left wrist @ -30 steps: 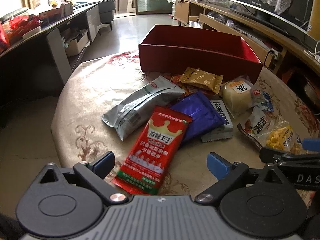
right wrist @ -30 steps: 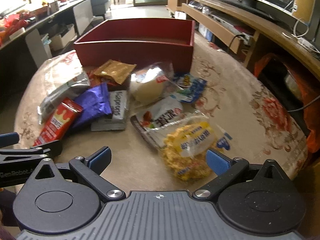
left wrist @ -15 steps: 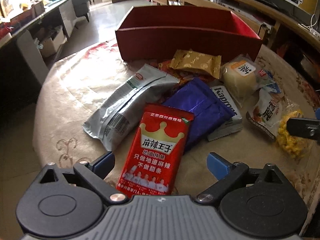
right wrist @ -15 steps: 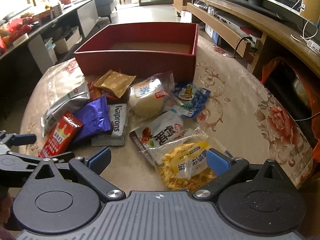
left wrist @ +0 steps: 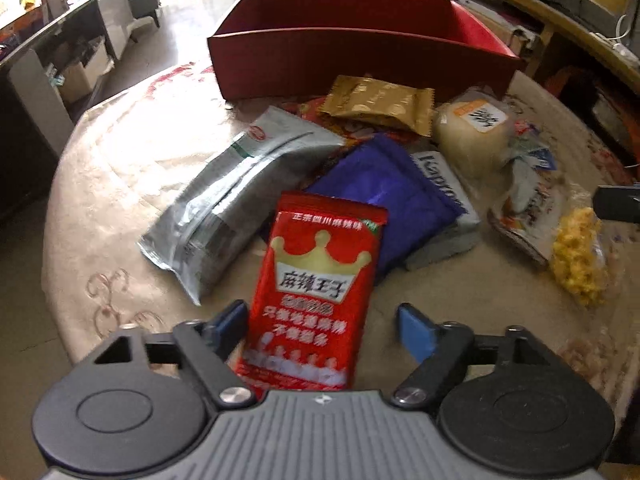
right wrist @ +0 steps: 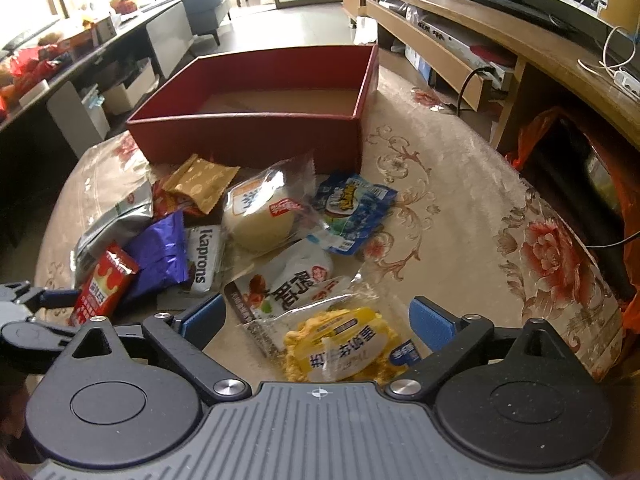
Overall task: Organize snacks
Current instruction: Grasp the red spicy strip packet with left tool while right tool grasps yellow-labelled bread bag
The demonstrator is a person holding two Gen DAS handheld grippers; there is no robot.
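Observation:
An empty red box (left wrist: 360, 60) (right wrist: 256, 124) stands at the far side of the round table. Snack packets lie in front of it: a red packet (left wrist: 320, 292) (right wrist: 104, 284), a silver bag (left wrist: 240, 200), a purple packet (left wrist: 388, 196), a gold packet (left wrist: 376, 104), a round bun (right wrist: 260, 220), a blue packet (right wrist: 352, 212), a white packet (right wrist: 292, 284) and a yellow snack bag (right wrist: 344, 348). My left gripper (left wrist: 322, 328) is open with the red packet's near end between its fingers. My right gripper (right wrist: 318, 318) is open, low over the yellow snack bag.
The table (right wrist: 460, 208) has a beige floral cloth. A long wooden TV bench (right wrist: 500, 40) runs along the right. Dark shelving with boxes (right wrist: 80, 80) stands on the left. An orange bag (right wrist: 560, 148) sits by the table's right edge.
My left gripper has moved forward and down so its fingers now straddle the red packet. My right gripper has risen and tilted down over the yellow bag.

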